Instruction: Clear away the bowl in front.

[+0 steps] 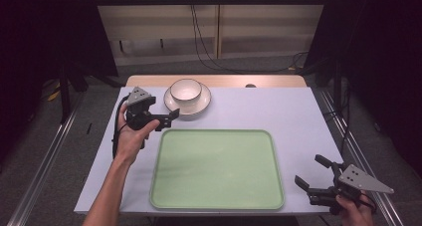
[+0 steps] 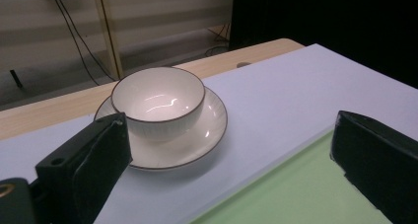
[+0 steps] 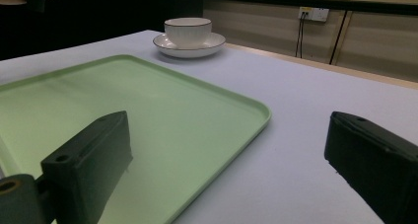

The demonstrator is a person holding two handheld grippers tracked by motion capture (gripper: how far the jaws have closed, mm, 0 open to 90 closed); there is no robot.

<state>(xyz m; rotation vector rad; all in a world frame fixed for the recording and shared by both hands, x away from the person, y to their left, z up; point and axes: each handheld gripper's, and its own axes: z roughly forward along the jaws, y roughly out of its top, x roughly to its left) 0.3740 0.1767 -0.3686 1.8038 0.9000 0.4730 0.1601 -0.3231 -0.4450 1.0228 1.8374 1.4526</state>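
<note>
Worktop (image 1: 298, 116): it is lying under a pale lilac sheet, with a strip of bare wood showing along the far edge.
Tray (image 1: 217, 169): 1 pale green tray with rounded corners is sitting flat on the near middle of the worktop, and nothing is lying in it.
Plate (image 1: 204, 102): 1 white plate with a thin dark rim is resting near the far edge of the worktop, just beyond the tray's far left corner and apart from it.
Bowl (image 1: 186, 90): 1 white ribbed bowl with a dark rim is standing upright on the plate, and it is holding nothing.
Left claw (image 1: 174, 115): a hand is holding it above the worktop just left of the plate; its 2 jaws are standing wide apart and gripping nothing, and they are pointing toward the plate and bowl.
Right claw (image 1: 312, 172): a hand is holding it at the near right corner of the worktop, beside the tray's right edge; its 2 jaws are spread wide with nothing between them.
</note>
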